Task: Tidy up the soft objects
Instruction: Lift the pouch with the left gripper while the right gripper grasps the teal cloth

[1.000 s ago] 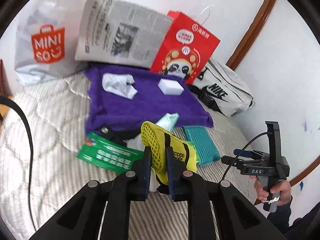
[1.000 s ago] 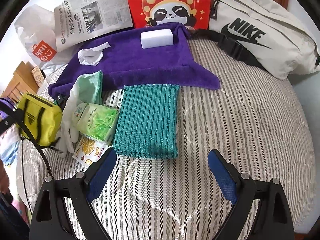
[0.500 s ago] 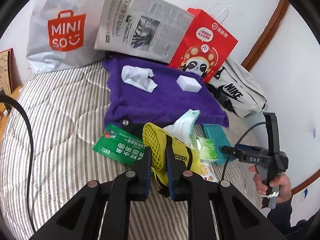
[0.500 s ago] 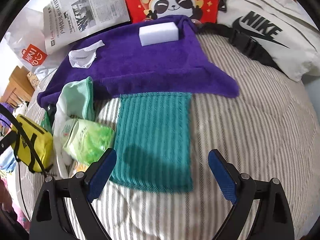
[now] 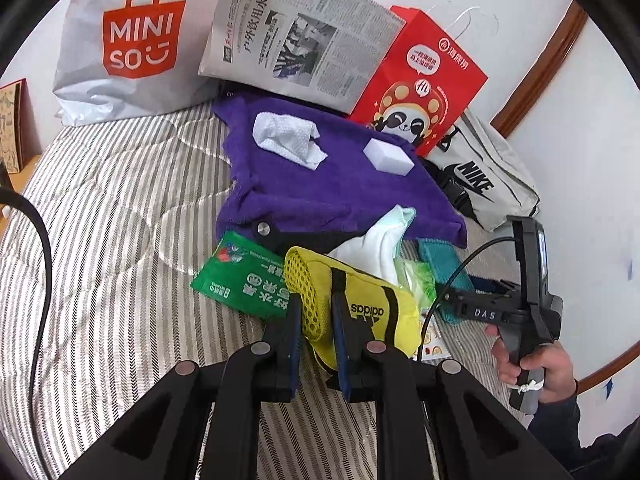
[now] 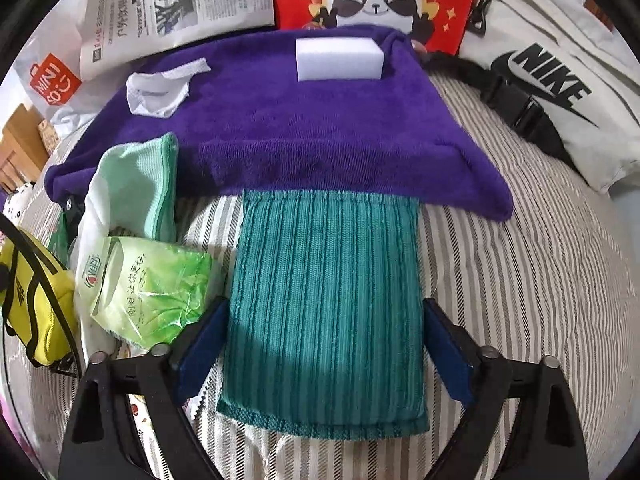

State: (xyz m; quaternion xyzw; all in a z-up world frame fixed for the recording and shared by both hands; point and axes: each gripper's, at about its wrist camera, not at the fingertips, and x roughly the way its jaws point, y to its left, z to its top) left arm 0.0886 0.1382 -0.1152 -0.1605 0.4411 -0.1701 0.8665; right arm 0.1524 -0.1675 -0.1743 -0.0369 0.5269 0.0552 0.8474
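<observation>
My left gripper is shut on the mesh end of a yellow Adidas pouch, held above the striped bed; the pouch also shows at the left edge of the right wrist view. My right gripper is open, its fingers either side of a teal ribbed cloth lying flat on the bed, its far end tucked under a purple towel. On the towel lie a white sponge block and a crumpled white tissue. A mint cloth lies at the towel's left.
A green tissue pack lies left of the teal cloth. A green packet lies on the bed. A Miniso bag, newspaper, red panda bag and Nike bag line the wall.
My right gripper has moved forward and down over the teal cloth, which now lies between its open fingers. My left gripper has pulled back a little with the yellow pouch still held.
</observation>
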